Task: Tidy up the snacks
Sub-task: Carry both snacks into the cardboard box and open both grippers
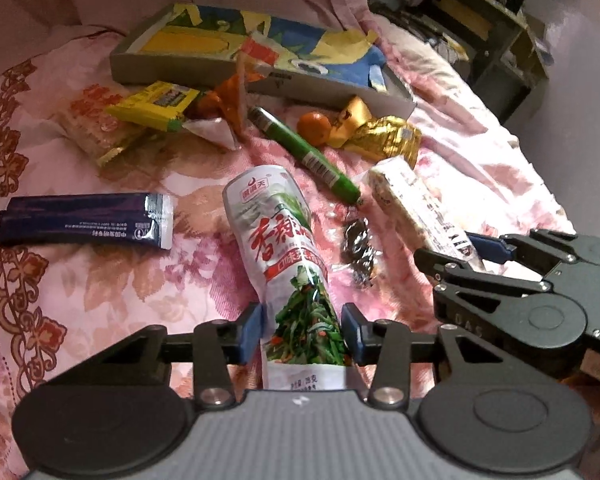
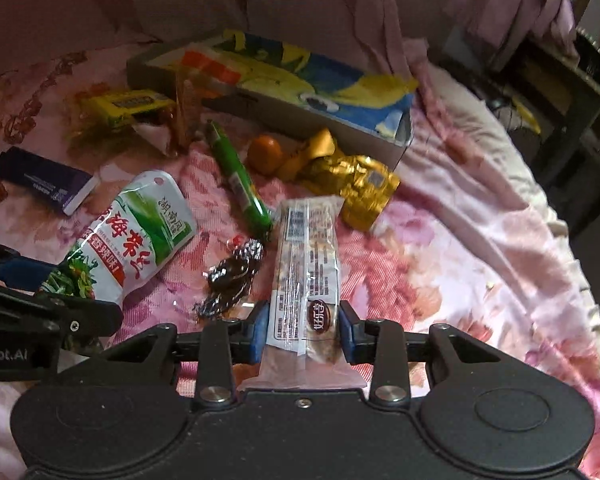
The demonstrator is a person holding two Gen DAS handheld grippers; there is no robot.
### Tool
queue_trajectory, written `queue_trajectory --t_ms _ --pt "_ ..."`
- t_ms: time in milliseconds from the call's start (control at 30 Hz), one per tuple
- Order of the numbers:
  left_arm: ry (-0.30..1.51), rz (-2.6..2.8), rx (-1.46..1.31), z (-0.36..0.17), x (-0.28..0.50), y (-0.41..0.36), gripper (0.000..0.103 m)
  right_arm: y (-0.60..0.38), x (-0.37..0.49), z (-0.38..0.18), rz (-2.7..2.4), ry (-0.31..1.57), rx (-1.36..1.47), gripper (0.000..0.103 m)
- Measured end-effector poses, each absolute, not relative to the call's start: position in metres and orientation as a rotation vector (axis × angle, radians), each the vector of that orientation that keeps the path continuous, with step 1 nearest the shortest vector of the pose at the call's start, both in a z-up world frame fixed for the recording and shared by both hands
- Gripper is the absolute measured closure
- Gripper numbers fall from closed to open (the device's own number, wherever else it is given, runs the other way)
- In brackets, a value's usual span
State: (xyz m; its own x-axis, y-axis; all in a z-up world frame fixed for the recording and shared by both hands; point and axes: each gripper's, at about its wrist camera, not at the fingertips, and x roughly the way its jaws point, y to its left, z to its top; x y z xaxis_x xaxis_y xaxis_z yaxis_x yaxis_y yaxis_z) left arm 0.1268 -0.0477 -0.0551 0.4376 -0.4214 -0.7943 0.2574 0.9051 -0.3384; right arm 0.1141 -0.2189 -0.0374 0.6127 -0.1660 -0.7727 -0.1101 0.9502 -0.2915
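Two tools clamped | left tool (image 1: 303, 330): seaweed pouch (image 1: 284, 248) | right tool (image 2: 303, 330): clear-wrapped bar (image 2: 306, 264) | sausage (image 2: 240, 178) between

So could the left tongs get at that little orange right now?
Probably not yet. The left tongs are shut on a seaweed pouch, so they are busy. Otherwise the orange lies in the open, with only a green stick before it.
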Motion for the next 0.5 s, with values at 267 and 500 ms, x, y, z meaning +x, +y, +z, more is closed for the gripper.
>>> queue_trajectory --t_ms 267,500 --pt "0.906 -0.427 -0.216 -0.035 0.119 -0.039 0.056 -0.216 0.103 -0.021 -0.066 0.812 -0.354 0.066" --pt "0.778 -0.407 -0.241 -0.016 0.118 -0.032 0.056 -0.214 0.097 -0.009 -0.097 0.684 -0.406 0.066"
